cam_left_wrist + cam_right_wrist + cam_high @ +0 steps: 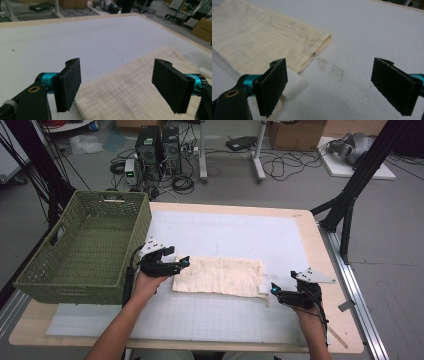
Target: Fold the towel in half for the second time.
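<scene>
Cloth [218,276]: a cream folded strip lying flat on the white mat [235,232] in the middle of the desk [307,227], long side running across me; the green basket [85,247] stands just to its left.
Left gripper [181,263]: at the cloth's left end, fingers [67,85] spread wide with nothing between them; in the left gripper view the cloth corner lies below the gap, untouched.
Right gripper [273,290]: at the cloth's right near corner, fingers [272,87] also wide apart and empty; a white tag [293,85] at the cloth's edge sits just beside my left-hand finger in the right gripper view.
Step, as I judge it: taking hold of both ends, either to fold again or to lift the cloth into the basket.
How I'd do it well: lower each gripper until one finger slides under the edge, then close on all layers at once, not just the top one.
Watch for: the open fold at the right end [322,46]; pinching one layer would let the rest sag.
Also: grip both ends at matching points, so the cloth lifts level and keeps its fold.
</scene>
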